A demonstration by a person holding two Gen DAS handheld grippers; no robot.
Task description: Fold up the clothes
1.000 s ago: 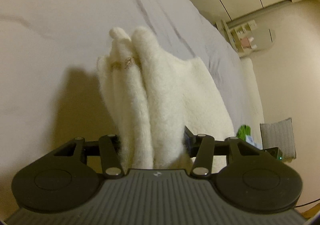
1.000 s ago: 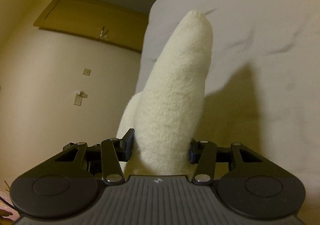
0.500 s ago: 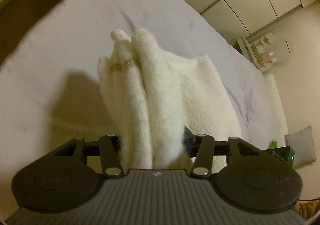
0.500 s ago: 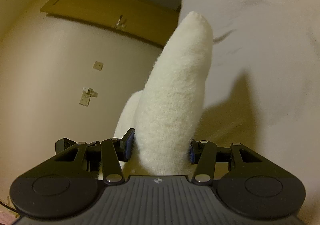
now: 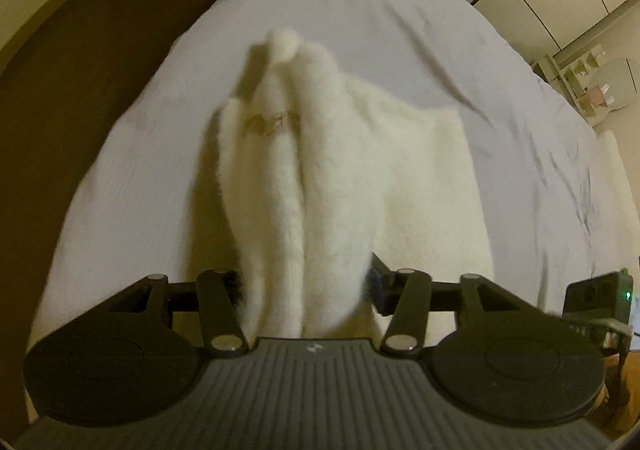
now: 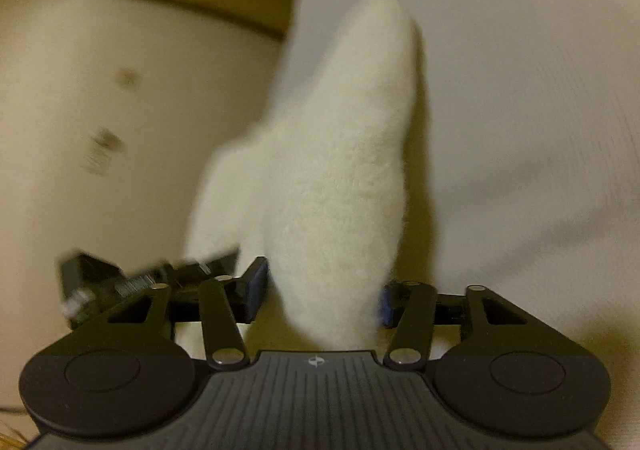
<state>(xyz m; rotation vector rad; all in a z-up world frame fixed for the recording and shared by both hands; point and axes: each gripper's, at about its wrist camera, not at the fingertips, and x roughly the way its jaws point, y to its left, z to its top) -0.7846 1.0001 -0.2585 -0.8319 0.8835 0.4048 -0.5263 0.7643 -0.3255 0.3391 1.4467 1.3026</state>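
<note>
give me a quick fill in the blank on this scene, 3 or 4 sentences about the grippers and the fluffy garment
1. The left gripper is shut on a bunched part of the fluffy ____ garment.
2. The right gripper is ____ on another bunched part of that garment.
3. Under the garment lies a pale grey ____ covering the bed.
4. In the left wrist view, a thin ____-coloured band crosses the garment's folds.

Missing words: white; shut; sheet; gold
</note>
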